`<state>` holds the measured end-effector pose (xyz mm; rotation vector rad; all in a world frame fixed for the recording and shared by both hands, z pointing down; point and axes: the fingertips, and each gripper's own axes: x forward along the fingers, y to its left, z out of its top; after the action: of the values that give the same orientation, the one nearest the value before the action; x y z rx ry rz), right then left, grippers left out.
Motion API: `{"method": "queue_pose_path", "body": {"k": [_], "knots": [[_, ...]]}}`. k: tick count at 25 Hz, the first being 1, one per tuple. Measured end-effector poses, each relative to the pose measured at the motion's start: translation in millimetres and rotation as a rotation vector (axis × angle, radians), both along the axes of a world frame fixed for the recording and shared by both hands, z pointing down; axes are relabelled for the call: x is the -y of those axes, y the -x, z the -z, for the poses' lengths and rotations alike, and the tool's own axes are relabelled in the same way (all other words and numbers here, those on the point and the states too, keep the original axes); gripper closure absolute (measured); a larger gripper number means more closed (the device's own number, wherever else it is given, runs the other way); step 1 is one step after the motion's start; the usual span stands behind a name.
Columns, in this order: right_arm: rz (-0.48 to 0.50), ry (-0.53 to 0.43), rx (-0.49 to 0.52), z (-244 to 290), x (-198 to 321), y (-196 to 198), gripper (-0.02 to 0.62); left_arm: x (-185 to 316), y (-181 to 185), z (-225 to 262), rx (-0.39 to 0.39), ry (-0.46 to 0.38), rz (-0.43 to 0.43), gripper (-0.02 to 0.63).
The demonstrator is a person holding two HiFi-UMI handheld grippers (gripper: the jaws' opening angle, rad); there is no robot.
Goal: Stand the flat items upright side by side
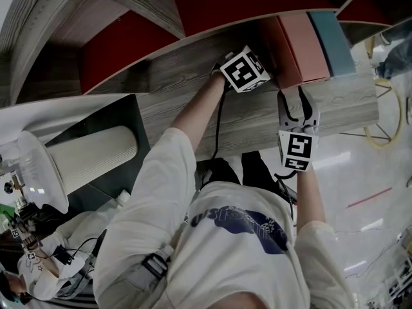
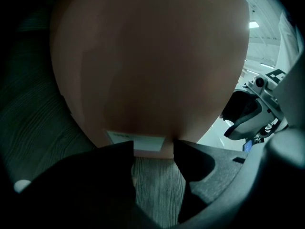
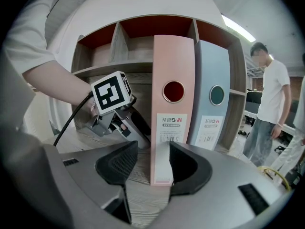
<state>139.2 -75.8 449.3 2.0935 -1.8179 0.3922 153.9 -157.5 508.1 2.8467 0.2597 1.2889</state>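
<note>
The pink file box (image 3: 173,80) is stood upright on the wooden shelf (image 1: 193,89), with its spine turned outward. The blue file box (image 3: 217,80) is stood upright just beside it, on its right as seen in the right gripper view, and the two are set side by side against the shelf's end wall.

The right gripper (image 3: 153,147) is held at the lower end of the pink file box's spine. Its jaws are set partly apart with the bottom corner of the spine between them. The right-hand pad lies at the box's edge, while bare shelf is seen between the left-hand pad and the box. The box is not clamped.

The left gripper (image 2: 152,149) is pointed at the broad side face of the pink file box, which fills its view. Its jaws are set apart and nothing is held between them; only shelf surface and a white label (image 2: 136,141) at the box's foot are seen in the gap. The tips are placed close against that face.
</note>
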Motion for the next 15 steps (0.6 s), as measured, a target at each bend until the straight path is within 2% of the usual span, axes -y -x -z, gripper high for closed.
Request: {"method": "queue_pose_path", "body": {"k": [7, 11, 15], "knots": [[-0.012, -0.032, 0.015, 19.1, -12.0, -2.2, 0.390, -0.2, 10.3, 23.4, -0.022, -0.020, 0.067, 0.347], [-0.030, -0.041, 0.015, 52.7, -29.9, 3.8, 0.390, -15.4, 27.8, 57.6, -0.055, -0.019, 0.103, 0.347], [-0.033, -0.096, 0.064, 53.4, -35.3, 7.7, 0.391, -21.2, 52.3, 63.7, -0.091, -0.049, 0.180, 0.347]]}}
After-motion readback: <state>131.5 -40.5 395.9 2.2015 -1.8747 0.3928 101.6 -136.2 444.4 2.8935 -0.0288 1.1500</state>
